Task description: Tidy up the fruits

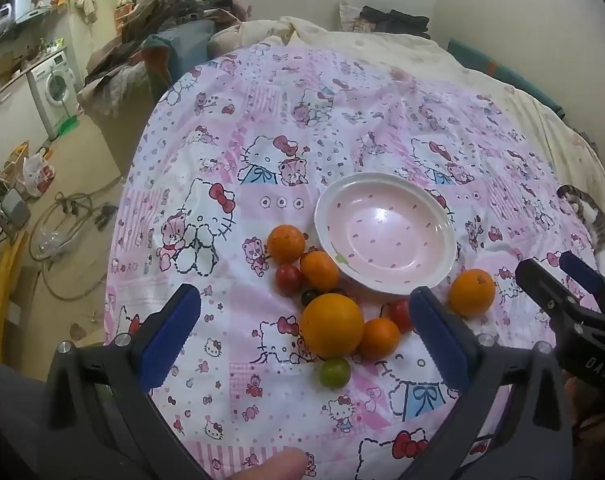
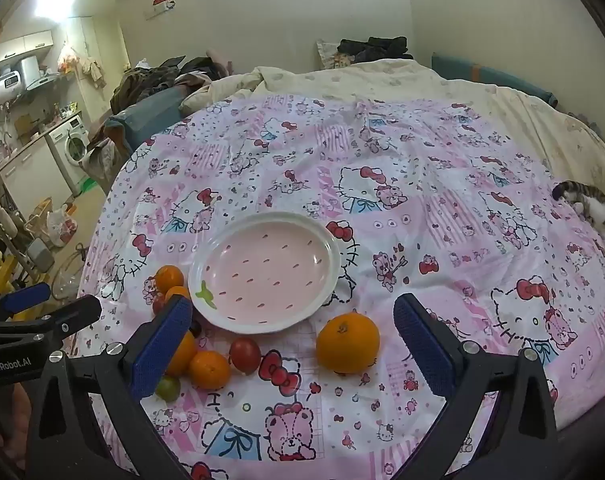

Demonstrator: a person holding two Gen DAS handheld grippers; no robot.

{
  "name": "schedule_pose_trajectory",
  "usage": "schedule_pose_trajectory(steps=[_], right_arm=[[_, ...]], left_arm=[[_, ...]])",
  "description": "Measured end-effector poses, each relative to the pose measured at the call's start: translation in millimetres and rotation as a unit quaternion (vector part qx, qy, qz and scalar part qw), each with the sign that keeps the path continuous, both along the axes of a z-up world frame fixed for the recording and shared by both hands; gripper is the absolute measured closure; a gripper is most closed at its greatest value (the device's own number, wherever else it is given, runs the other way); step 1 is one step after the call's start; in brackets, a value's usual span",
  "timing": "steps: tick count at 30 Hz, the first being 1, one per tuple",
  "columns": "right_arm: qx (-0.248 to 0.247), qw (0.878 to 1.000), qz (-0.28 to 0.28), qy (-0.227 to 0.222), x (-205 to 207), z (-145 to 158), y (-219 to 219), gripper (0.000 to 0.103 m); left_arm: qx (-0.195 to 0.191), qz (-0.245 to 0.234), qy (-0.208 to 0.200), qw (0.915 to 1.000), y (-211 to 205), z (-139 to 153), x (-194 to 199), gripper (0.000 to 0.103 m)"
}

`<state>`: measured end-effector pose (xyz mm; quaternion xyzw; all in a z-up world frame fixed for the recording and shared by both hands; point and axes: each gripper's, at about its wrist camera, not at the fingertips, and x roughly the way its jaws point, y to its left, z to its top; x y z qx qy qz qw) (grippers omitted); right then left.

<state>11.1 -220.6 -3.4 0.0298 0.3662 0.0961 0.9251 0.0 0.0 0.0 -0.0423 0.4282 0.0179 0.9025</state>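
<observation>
An empty pink plate with a white rim (image 1: 446, 256) (image 2: 334, 256) lies on a Hello Kitty cloth. Several oranges, red tomatoes, dark grapes and a green tomato (image 1: 334, 373) lie loose near it. A big orange (image 1: 332, 326) sits between my left gripper's open fingers; the left gripper (image 1: 304, 320) is empty. A lone orange (image 1: 472, 292) (image 2: 347, 342) lies right of the plate, ahead of my open, empty right gripper (image 2: 292, 330). The right gripper also shows at the right of the left wrist view (image 1: 558, 280). A red tomato (image 2: 245, 355) and a small orange (image 2: 209, 369) lie left of it.
A cat (image 1: 594, 224) (image 2: 594, 212) lies at the cloth's right edge. A cream duvet (image 2: 382, 80) and piled clothes (image 1: 174, 12) lie behind. The bed's left edge drops to a floor with cables, bags and a washing machine (image 1: 54, 88).
</observation>
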Motion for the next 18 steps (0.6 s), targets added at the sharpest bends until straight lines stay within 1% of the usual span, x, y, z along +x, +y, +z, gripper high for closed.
schedule_pose_trajectory(steps=[4, 18], right_arm=[[-0.002, 1.000, 0.000, -0.002, 1.4, -0.9, -0.4, 0.000], [0.004, 1.000, 0.001, 0.007, 2.5, -3.6, 1.2, 0.000]], left_arm=[[-0.008, 0.000, 0.002, 1.0000, 0.2, -0.1, 0.0, 0.000], [-0.002, 0.004, 0.004, 1.0000, 1.9, -1.5, -1.4, 0.000]])
